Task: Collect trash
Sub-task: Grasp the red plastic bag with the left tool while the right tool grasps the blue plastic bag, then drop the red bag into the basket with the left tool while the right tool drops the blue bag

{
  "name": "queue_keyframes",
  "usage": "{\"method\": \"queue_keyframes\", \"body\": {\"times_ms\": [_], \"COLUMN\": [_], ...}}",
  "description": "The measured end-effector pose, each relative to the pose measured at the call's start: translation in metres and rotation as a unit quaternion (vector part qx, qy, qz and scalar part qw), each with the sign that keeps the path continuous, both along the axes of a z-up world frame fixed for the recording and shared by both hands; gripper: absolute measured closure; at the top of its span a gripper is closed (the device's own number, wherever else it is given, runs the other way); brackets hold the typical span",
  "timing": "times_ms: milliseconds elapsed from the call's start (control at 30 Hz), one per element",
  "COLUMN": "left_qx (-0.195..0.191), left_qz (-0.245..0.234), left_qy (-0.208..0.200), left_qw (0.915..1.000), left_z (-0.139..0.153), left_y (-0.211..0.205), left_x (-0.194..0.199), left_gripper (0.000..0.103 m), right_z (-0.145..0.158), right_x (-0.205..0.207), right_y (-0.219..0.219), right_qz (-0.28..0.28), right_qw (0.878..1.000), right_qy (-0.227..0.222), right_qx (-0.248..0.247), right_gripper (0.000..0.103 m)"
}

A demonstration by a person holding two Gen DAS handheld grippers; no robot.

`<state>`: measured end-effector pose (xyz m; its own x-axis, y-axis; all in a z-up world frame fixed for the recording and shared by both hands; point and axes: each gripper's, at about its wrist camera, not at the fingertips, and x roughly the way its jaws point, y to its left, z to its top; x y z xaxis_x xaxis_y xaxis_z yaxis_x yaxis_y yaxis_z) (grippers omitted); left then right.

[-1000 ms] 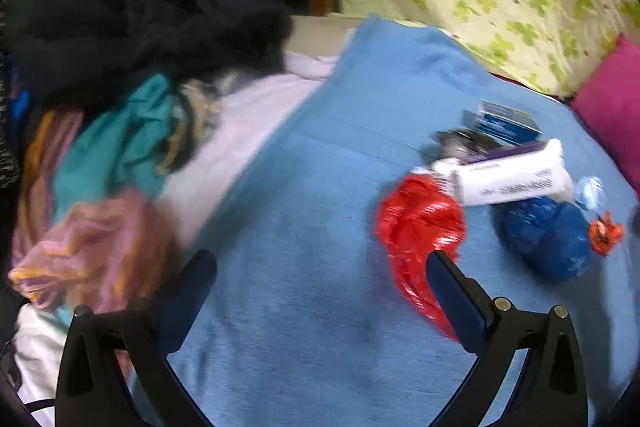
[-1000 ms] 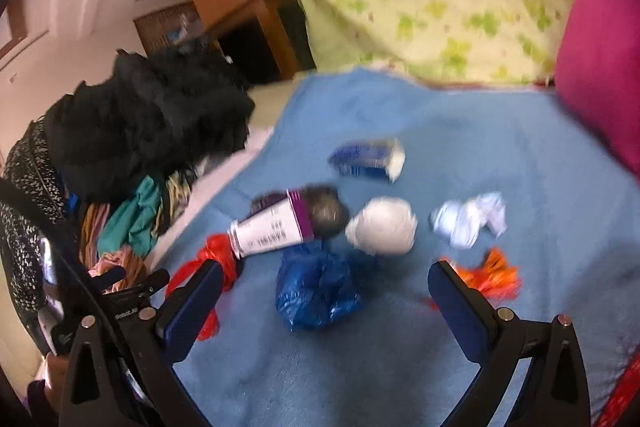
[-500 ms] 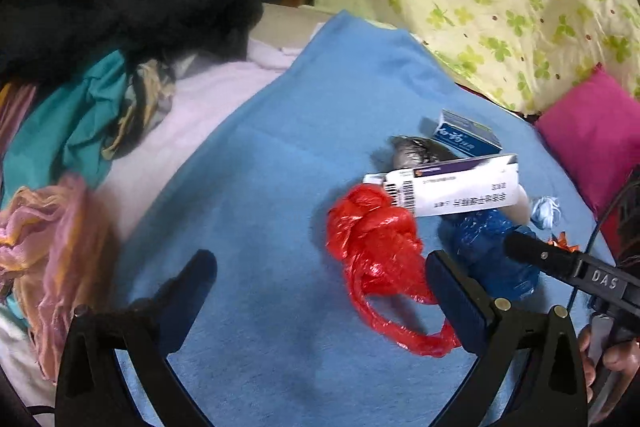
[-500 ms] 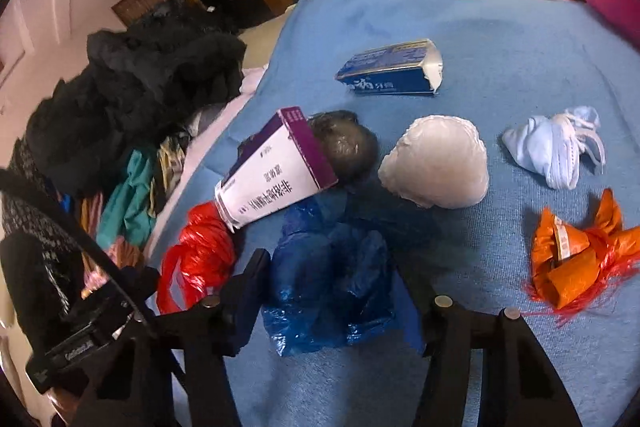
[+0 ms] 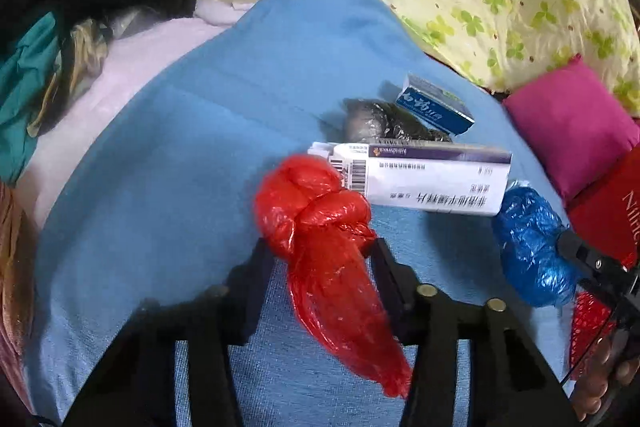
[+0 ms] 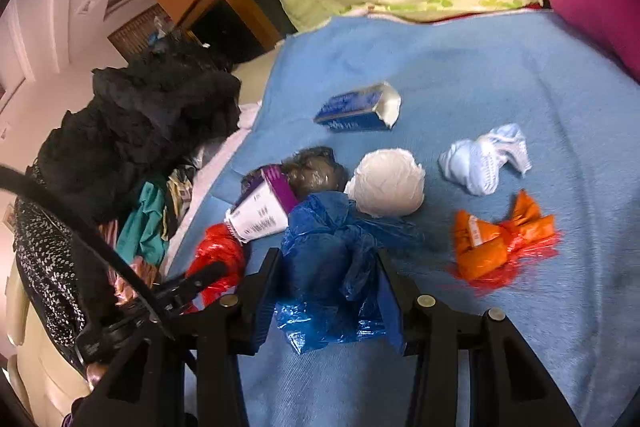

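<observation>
My left gripper (image 5: 320, 253) is closing, and the knotted red plastic bag (image 5: 320, 227) sits between its jaws; both pads press against the bag's sides, its knot bulging just ahead of my fingertips and its tail trailing back between the fingers. My right gripper (image 6: 328, 259) is closing as well, its jaws pinching the crumpled blue plastic bag (image 6: 332, 267), which fills the gap between them.

Just ahead of my left jaws, touching the red bag's knot, lies a white and purple medicine carton (image 5: 424, 179) on its side; I cannot tell whether anything is in it. Beyond it is a dark wad of plastic (image 5: 376, 119), then a small blue box (image 5: 436, 105).

From my right jaws that blue box (image 6: 356, 107) lies further ahead with one end flap torn open, and the inside looks white; contents cannot be made out. Nearer, right of the dark wad, sits a white crumpled ball (image 6: 388, 183), then a pale blue wad (image 6: 484, 163), and off my right finger an orange wrapper (image 6: 500, 239). All rest on a blue blanket (image 6: 460, 75).
</observation>
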<state>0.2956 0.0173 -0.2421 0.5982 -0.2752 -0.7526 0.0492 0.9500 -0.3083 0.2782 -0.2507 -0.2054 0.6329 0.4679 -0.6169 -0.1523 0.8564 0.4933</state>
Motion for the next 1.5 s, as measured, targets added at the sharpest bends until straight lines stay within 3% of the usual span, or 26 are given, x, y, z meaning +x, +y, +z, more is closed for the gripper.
{"method": "queue_keyframes", "body": {"times_ms": [300, 533, 700, 967, 1133, 1333, 1400, 1500], "left_qx": [0.05, 0.085, 0.06, 0.026, 0.009, 0.017, 0.026, 0.037], "left_qz": [-0.026, -0.039, -0.079, -0.185, -0.267, -0.344, -0.359, -0.37], "left_qy": [-0.041, -0.099, -0.12, -0.174, -0.185, -0.182, -0.175, -0.148], "left_qw": [0.9976, 0.9907, 0.9879, 0.967, 0.9457, 0.9209, 0.9165, 0.9165], "left_z": [0.009, 0.029, 0.047, 0.114, 0.142, 0.148, 0.143, 0.129], "left_y": [-0.023, -0.037, -0.067, -0.148, -0.222, -0.309, -0.338, -0.37], "left_x": [-0.022, -0.067, -0.104, -0.138, -0.157, -0.174, -0.174, -0.17], "left_gripper": [0.067, 0.067, 0.067, 0.067, 0.067, 0.066, 0.065, 0.06], "right_z": [0.01, 0.041, 0.066, 0.093, 0.095, 0.081, 0.076, 0.07], "right_x": [-0.023, -0.073, -0.128, -0.191, -0.23, -0.277, -0.285, -0.293], "right_y": [-0.006, -0.02, -0.042, -0.121, -0.185, -0.257, -0.272, -0.289], "right_qz": [-0.011, -0.031, -0.073, -0.18, -0.259, -0.343, -0.363, -0.38], "right_qw": [1.0, 0.993, 0.978, 0.947, 0.924, 0.891, 0.884, 0.878], "right_qy": [-0.026, -0.115, -0.194, -0.263, -0.273, -0.272, -0.266, -0.255], "right_qx": [-0.003, 0.009, 0.011, 0.038, 0.064, 0.12, 0.129, 0.138], "right_gripper": [0.055, 0.055, 0.055, 0.055, 0.055, 0.055, 0.054, 0.052]}}
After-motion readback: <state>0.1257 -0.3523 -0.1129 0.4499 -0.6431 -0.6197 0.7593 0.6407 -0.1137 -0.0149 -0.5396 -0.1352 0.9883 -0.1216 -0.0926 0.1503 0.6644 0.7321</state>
